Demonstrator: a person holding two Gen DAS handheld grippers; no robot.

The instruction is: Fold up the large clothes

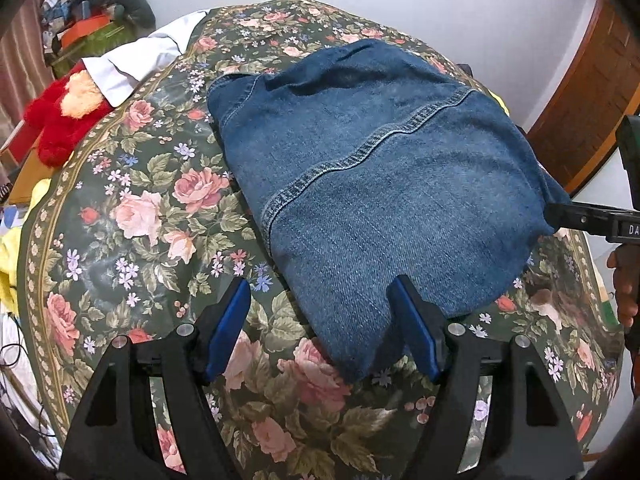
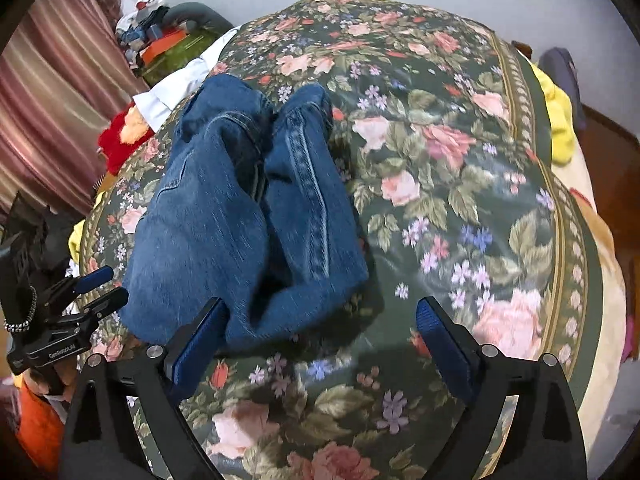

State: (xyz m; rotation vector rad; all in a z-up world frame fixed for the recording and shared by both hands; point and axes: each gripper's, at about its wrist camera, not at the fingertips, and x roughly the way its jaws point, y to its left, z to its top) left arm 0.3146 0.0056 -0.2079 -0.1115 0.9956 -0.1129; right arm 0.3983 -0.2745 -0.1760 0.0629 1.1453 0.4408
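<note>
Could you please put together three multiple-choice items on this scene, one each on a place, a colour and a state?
1. Where do the folded jeans lie?
A. on the floral cloth
B. on the wooden floor
C. inside a basket

2. What colour is the plush toy beside the white garment?
A. green
B. red
C. black

3. How does the right claw stand?
A. shut on the jeans
B. shut on nothing
C. open, jaws wide apart

Answers:
1 A, the denim rests on the rose-patterned cloth.
2 B, its fur is bright red with a pale orange patch.
3 C, floral cloth shows between its blue pads, and only the left pad sits against the denim edge.
</note>
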